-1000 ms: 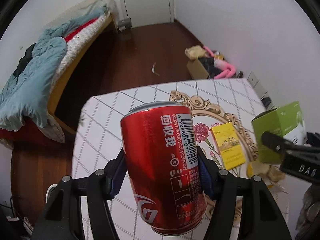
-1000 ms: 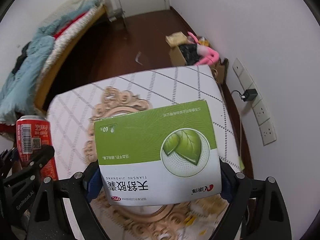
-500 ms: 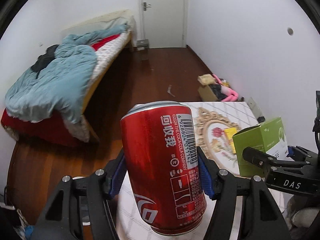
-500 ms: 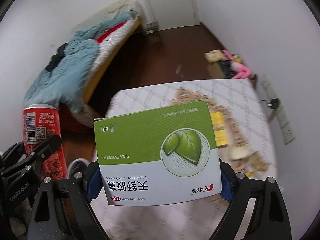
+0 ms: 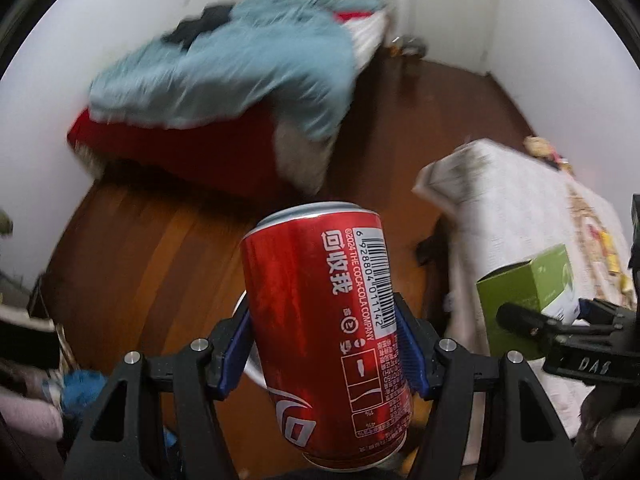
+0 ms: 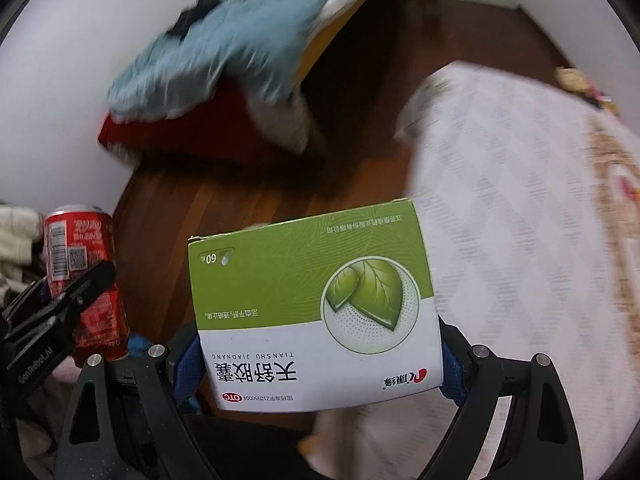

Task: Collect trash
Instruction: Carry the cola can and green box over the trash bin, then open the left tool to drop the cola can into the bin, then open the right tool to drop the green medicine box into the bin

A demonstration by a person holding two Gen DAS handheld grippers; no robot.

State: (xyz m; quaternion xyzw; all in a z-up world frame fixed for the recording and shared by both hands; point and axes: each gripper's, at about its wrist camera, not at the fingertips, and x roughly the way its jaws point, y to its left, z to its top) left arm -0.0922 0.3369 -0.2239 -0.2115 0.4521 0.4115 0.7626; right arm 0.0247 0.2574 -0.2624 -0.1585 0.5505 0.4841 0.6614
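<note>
Wooden floor (image 5: 168,280) now beneath held can (image 5: 324,320).

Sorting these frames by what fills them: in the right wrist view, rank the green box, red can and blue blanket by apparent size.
1. green box, though nearness inflates it
2. blue blanket, roughly similar, so unsure
3. red can, clearly smallest

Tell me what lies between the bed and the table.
Only bare wooden floor separates the bed from the table; nothing sits in that strip. The left wrist view shows it, though blurred; the right wrist view agrees.
</note>
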